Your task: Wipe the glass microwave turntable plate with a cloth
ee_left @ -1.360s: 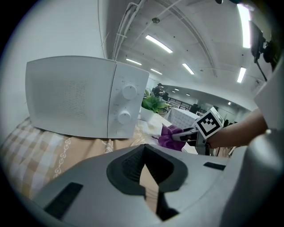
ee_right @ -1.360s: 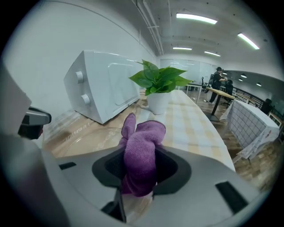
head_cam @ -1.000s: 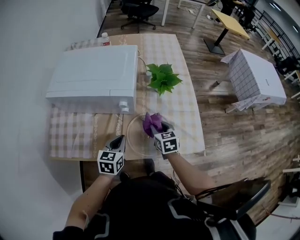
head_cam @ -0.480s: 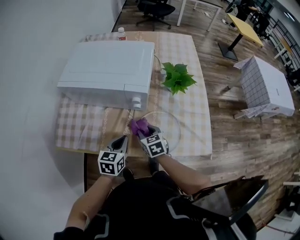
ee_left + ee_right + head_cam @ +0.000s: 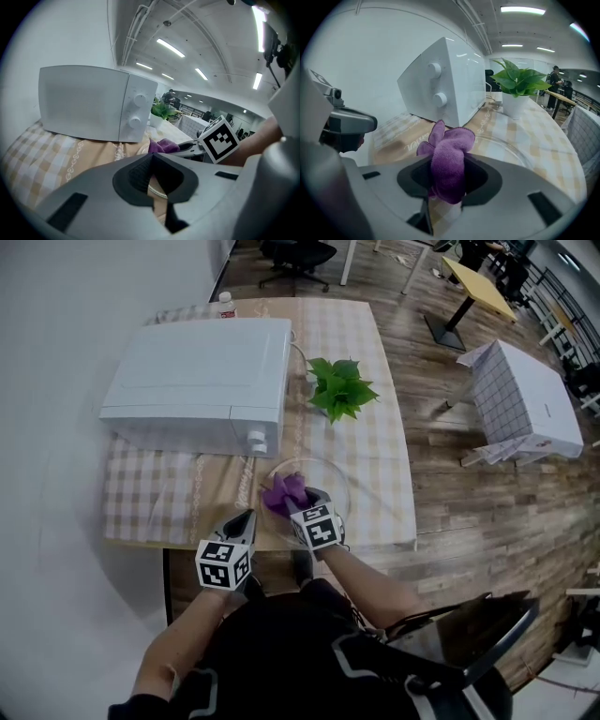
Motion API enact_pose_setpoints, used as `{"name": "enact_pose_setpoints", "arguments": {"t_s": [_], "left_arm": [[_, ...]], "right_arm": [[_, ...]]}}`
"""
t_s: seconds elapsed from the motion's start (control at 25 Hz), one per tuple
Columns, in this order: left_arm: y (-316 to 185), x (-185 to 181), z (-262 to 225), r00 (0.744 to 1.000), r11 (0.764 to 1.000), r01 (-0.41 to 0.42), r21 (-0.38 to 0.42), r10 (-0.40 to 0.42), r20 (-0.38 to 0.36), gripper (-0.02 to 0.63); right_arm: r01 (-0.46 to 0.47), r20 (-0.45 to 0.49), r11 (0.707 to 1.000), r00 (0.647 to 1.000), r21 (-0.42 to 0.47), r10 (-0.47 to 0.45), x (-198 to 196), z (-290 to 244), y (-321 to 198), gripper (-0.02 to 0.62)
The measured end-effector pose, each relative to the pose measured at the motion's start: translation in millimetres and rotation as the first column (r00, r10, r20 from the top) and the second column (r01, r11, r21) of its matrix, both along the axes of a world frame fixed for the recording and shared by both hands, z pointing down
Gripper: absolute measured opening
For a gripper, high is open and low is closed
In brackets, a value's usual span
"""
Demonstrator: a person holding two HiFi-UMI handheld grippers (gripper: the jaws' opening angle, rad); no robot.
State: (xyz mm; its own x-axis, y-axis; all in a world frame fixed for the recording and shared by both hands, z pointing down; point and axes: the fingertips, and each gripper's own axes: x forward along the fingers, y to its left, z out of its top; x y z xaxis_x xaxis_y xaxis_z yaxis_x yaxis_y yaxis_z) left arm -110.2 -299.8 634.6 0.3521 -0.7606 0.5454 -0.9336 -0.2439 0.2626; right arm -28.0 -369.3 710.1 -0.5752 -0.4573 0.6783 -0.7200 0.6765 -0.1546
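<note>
The clear glass turntable plate (image 5: 325, 486) lies on the checked tablecloth near the table's front edge, in front of the microwave. My right gripper (image 5: 298, 503) is shut on a bunched purple cloth (image 5: 283, 493), which rests on the left part of the plate. In the right gripper view the cloth (image 5: 449, 164) fills the jaws, with the plate (image 5: 511, 145) beyond. My left gripper (image 5: 247, 519) sits at the plate's left edge. In the left gripper view its jaws (image 5: 151, 180) are together, with the plate's rim (image 5: 158, 191) showing between them.
A white microwave (image 5: 197, 376) stands at the back left, door shut. A potted green plant (image 5: 339, 388) is behind the plate. A small bottle (image 5: 225, 304) stands at the far edge. The table's front edge (image 5: 281, 547) is close to both grippers.
My right gripper has carried the cloth from the plate's middle to its left side. The left gripper has stayed at the plate's left edge. The head camera has shifted.
</note>
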Motion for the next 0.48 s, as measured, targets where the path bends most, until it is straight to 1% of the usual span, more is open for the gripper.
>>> {"name": "enact_pose_setpoints", "arguments": {"t_s": [0.48], "left_arm": [[-14, 44, -2, 0.994, 0.994, -0.111, 0.009, 0.111, -0.009, 0.005]], "right_arm": [[-0.134, -0.025, 0.991, 0.991, -0.004, 0.134, 70, 2, -10, 0.149]]}}
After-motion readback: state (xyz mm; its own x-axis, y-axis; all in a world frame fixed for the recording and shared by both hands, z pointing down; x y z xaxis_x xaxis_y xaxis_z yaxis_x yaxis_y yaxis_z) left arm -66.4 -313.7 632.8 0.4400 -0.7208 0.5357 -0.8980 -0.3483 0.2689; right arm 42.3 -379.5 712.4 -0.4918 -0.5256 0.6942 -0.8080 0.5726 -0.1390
